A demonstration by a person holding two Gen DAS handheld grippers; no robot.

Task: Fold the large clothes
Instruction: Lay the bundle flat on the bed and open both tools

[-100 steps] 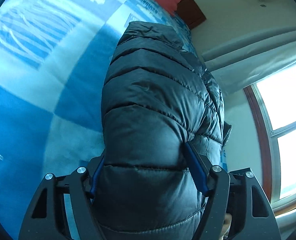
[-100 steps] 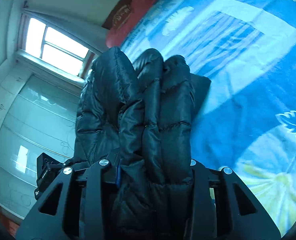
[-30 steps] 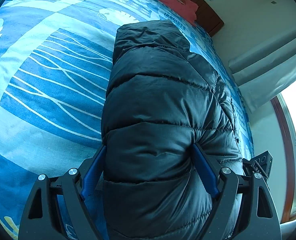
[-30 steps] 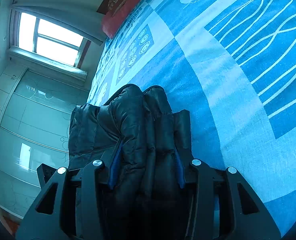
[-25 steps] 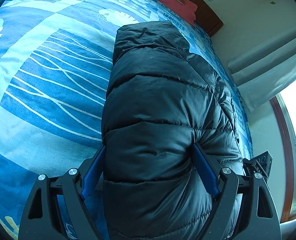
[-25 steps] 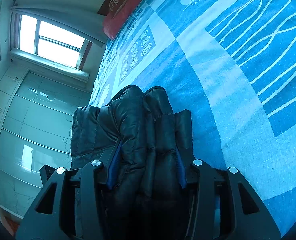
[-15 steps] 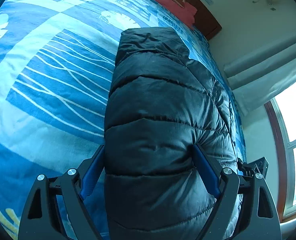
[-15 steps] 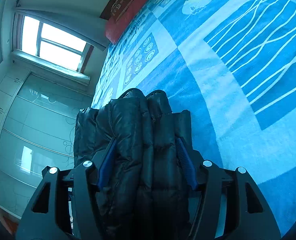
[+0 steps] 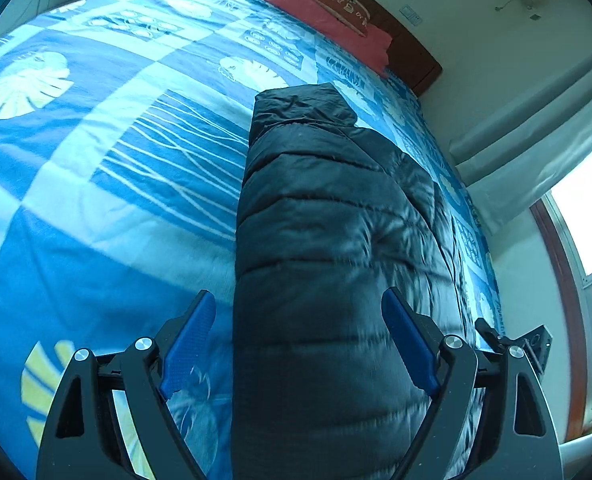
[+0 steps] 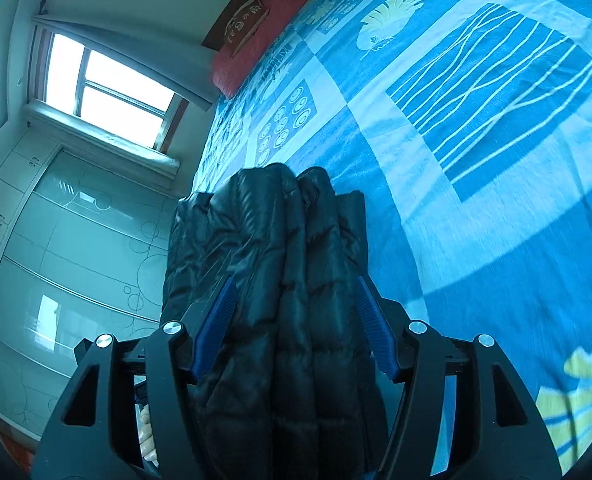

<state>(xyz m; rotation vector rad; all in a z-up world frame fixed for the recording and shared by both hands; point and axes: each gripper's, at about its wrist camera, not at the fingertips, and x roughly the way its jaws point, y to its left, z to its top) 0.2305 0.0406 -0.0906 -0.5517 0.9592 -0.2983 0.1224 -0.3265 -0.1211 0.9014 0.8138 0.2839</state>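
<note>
The dark puffer jacket (image 9: pixel 336 240) is lying folded and bulky near the window-side edge of the blue bedspread (image 9: pixel 96 200), looking light, springy and slick, while the left gripper (image 9: pixel 300 344) and right gripper (image 10: pixel 294 320) are standing spread apart around its near end.

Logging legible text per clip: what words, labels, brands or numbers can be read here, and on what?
No text can be read.
Red pillow at the head of the bed: pale marks on a dark panel, too blurred to read.
Black puffer jacket: no label visible.
Blue bedspread: leaf and line patterns only.
Left gripper and right gripper: no markings visible.
</note>
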